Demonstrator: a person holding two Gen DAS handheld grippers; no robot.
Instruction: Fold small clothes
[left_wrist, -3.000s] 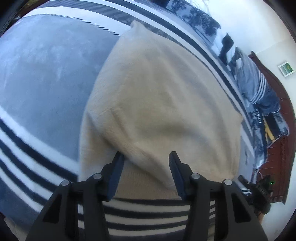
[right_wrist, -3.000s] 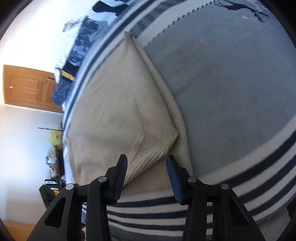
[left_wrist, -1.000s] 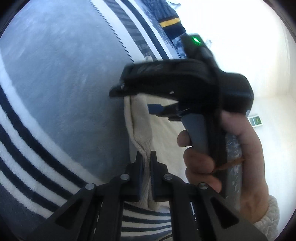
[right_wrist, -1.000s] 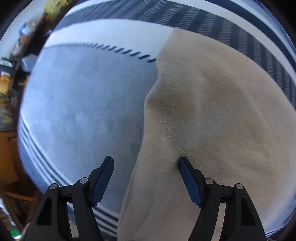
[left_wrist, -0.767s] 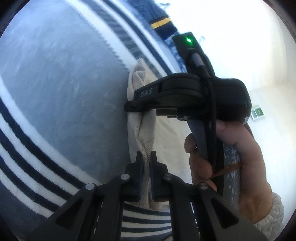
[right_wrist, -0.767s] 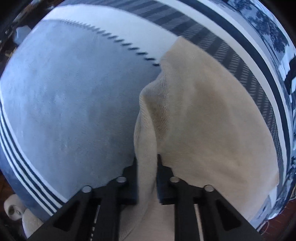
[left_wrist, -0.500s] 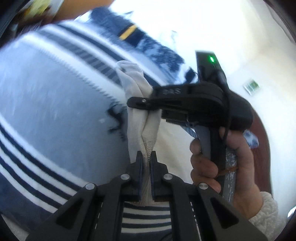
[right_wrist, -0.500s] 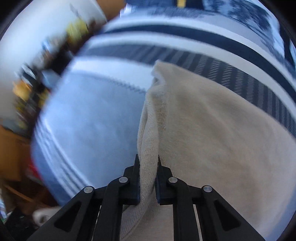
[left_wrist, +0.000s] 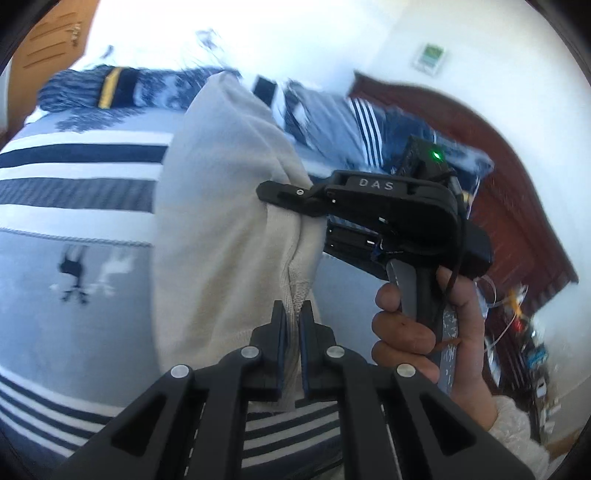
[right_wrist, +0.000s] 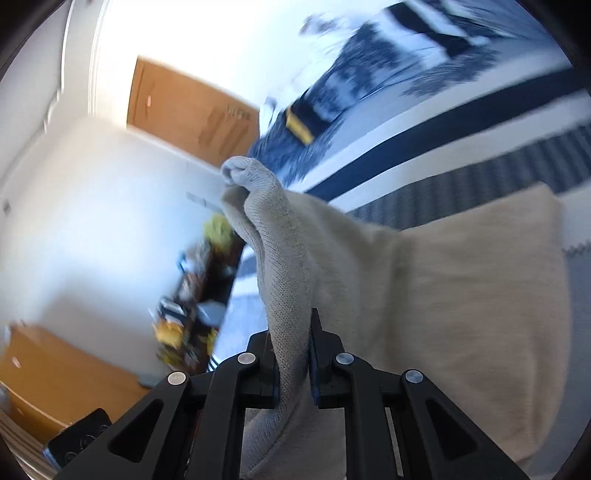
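Right now it's mid-fold: the beige sweater (left_wrist: 221, 229) is held up off the striped blanket (left_wrist: 74, 177) on the bed, w/ both grippers pinching one edge. Left gripper (left_wrist: 291, 332) has its jaws nearly closed on the ribbed hem; right gripper (right_wrist: 293, 354), held in a hand (left_wrist: 424, 325), is clamped on a thick fold of knit. Next move prob. needs both carried across together, edge kept taut, then laid down square. Count: 1 sweater, 2 grippers, 1 blanket.
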